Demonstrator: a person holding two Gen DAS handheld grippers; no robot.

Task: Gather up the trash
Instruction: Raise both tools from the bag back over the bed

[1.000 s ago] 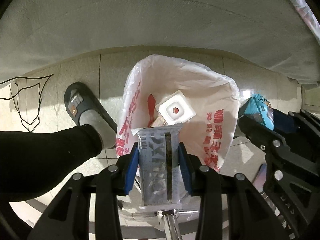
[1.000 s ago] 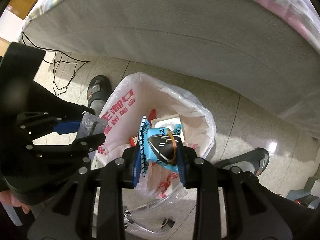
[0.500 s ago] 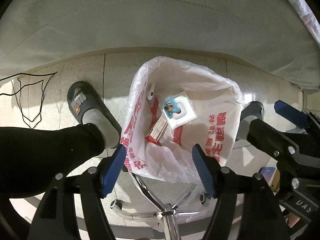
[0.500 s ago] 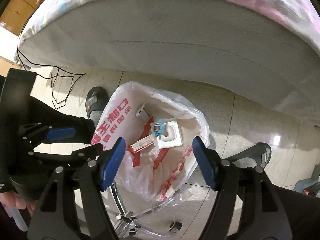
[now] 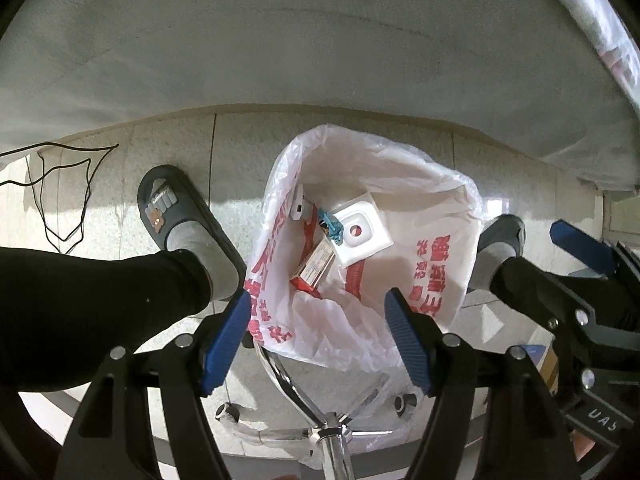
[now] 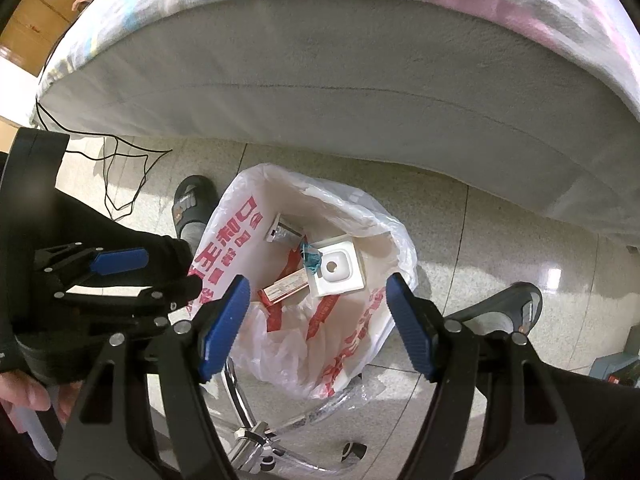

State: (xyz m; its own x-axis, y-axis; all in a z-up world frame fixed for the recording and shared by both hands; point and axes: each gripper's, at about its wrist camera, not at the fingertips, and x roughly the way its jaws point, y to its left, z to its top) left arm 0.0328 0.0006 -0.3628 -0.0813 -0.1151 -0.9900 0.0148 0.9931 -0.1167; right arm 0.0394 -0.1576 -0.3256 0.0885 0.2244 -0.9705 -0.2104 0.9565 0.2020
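Above the white trash bag (image 5: 400, 248) on the floor, the left gripper (image 5: 318, 344) and right gripper (image 6: 316, 326) have just opened wide and empty; several discarded packets lie inside, with no trash visible outside.

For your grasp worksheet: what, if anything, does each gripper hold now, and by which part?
Nothing. The left gripper and right gripper are both open and empty above the plastic bag, their jaws having just opened.

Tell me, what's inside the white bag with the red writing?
Inside the bag lie a white square tray, a blue wrapper, a red-and-white box and a silvery packet. Anything beneath them is covered.
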